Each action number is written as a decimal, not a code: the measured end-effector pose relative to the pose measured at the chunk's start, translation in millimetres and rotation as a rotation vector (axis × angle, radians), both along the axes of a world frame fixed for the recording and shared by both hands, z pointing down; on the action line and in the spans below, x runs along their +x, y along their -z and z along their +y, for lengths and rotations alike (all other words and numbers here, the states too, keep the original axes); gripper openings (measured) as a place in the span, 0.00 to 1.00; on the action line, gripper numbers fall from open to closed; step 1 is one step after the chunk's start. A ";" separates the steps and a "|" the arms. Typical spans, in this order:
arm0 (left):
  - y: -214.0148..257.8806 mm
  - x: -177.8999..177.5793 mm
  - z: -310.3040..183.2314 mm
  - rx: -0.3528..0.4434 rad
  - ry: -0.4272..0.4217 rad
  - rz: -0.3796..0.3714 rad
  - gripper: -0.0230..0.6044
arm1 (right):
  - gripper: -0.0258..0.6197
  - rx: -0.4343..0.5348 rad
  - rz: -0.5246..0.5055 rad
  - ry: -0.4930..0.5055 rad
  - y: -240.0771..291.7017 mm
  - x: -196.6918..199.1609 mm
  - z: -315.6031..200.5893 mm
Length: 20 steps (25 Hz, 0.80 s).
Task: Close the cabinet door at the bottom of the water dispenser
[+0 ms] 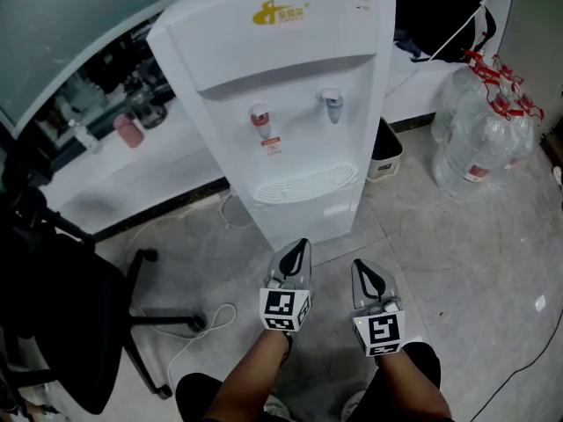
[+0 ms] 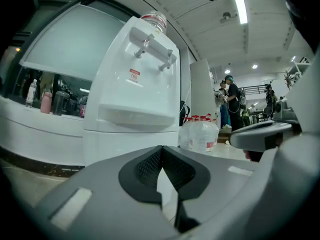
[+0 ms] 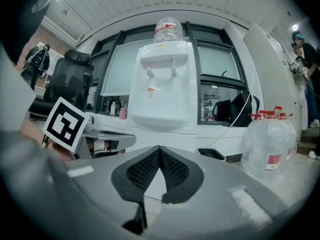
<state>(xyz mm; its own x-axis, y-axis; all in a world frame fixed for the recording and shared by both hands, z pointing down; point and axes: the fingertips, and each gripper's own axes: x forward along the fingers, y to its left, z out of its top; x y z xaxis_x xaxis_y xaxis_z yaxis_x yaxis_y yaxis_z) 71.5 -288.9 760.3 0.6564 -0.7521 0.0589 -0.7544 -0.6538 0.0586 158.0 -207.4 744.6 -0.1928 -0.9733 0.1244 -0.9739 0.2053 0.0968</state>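
The tall white plastic water dispenser [image 1: 281, 104] stands just ahead of both grippers, and its smooth bottom cabinet door [image 1: 310, 223] looks flush with the body. The left gripper [image 1: 303, 244] and the right gripper [image 1: 359, 265] each have their ribbed dark jaws closed together, holding nothing.

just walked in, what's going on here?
A person stands facing a white water dispenser with a gripper in each hand. The left gripper and right gripper are both shut with nothing between the jaws, held low in front of the dispenser's base and touching nothing. No door hangs open: the lower cabinet front looks flush, though the jaws cover part of it. Water bottles stand on the floor to the right.
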 end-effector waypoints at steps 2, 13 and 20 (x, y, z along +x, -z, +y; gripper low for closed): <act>0.8 -3.7 15.0 -0.003 -0.006 0.009 0.07 | 0.04 0.001 -0.002 0.013 3.2 -7.3 2.6; 72.1 -51.9 67.3 -0.078 -0.047 -0.003 0.07 | 0.04 -0.108 0.022 0.021 85.5 -18.9 33.9; 136.5 -88.1 97.4 -0.120 0.043 0.003 0.07 | 0.04 -0.134 0.016 0.056 175.4 -39.1 53.4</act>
<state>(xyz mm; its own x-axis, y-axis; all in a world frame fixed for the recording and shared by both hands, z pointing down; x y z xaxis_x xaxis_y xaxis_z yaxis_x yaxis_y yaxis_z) -16.6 -191.5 623.8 0.6236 -0.7675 0.1485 -0.7816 -0.6086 0.1367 118.9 -154.0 569.2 -0.2429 -0.9357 0.2557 -0.9592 0.2710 0.0804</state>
